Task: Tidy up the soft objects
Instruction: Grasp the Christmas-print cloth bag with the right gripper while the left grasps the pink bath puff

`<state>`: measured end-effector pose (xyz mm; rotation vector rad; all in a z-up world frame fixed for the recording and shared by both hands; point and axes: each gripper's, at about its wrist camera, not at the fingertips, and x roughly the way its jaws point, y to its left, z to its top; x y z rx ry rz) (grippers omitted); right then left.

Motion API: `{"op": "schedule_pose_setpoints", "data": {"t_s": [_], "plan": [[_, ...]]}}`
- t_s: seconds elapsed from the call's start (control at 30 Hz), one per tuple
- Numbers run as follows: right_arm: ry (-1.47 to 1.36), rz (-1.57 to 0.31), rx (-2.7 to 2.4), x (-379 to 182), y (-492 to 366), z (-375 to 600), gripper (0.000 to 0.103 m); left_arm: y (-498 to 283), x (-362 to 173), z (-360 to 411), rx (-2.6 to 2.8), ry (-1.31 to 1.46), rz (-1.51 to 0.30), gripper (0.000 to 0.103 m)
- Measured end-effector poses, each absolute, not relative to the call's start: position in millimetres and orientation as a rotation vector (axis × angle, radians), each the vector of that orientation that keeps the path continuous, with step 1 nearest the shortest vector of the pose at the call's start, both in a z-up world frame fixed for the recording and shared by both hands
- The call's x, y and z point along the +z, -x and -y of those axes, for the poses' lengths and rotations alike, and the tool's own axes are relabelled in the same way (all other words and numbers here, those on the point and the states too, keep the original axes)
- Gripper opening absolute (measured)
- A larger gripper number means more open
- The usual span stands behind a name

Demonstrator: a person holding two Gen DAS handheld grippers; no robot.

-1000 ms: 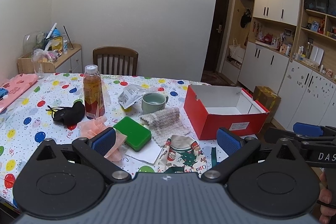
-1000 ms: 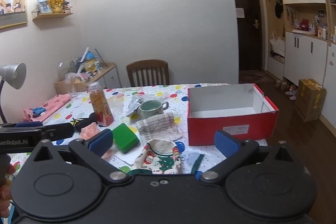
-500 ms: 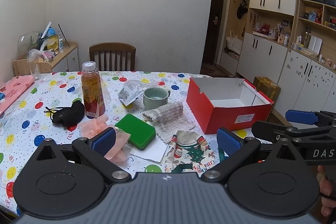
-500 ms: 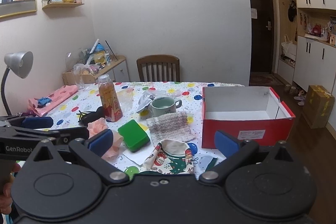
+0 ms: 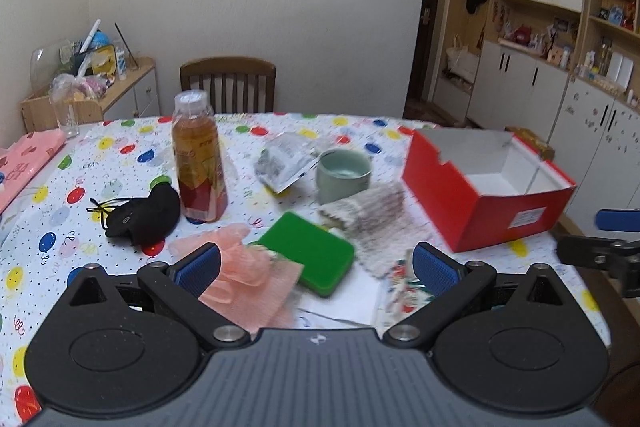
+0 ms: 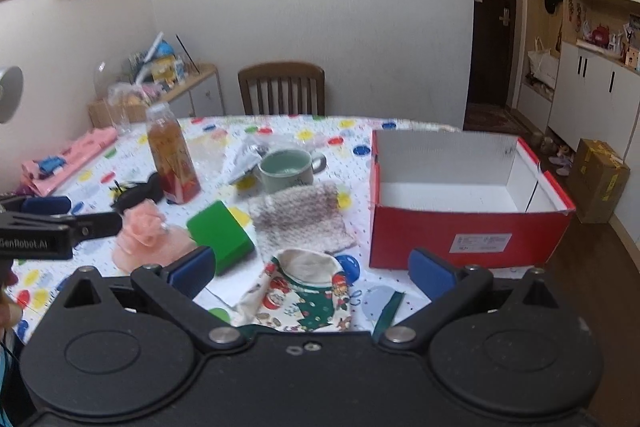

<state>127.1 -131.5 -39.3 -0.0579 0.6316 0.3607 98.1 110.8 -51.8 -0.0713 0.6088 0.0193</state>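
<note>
An open red box with a white inside stands empty on the right of the table. Left of it lie soft things: a knitted cloth, a Christmas-print pouch, a pink fabric flower and a black eye mask. My left gripper is open above the pink fabric and the green sponge. My right gripper is open just above the pouch. Neither holds anything.
A tea bottle, a green mug, a crumpled plastic packet and white paper share the balloon-print tablecloth. A wooden chair stands behind the table. Pink cloth lies at the left edge.
Both grippers have moved forward and lower toward the table. The left view has shifted left over the pink fabric and sponge. Both stay open; nothing on the table has moved.
</note>
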Motion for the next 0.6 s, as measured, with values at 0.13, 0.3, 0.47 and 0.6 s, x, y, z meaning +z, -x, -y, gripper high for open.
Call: {"op": "schedule_pose_setpoints", "data": {"t_s": [0.13,0.3,0.47,0.6], "plan": [[0.055,-0.673,0.356,-54,-141,131,0.103,-119,-71,-129,0.037,0.052,-0.638,0.103],[0.109,-0.765,0.373,-80,-156,120,0.103,-146,-94,-148,0.048,0.041,-0.699,0.103],[0.172,-0.849,0.376,-108,-175,104,0.102,-166,-115,-164,0.059,0.042,-0.762,0.103],[0.174,-0.901,0.344,-126,-193,99,0.101,-177,-128,-170,0.056,0.026,-0.792,0.103]]}}
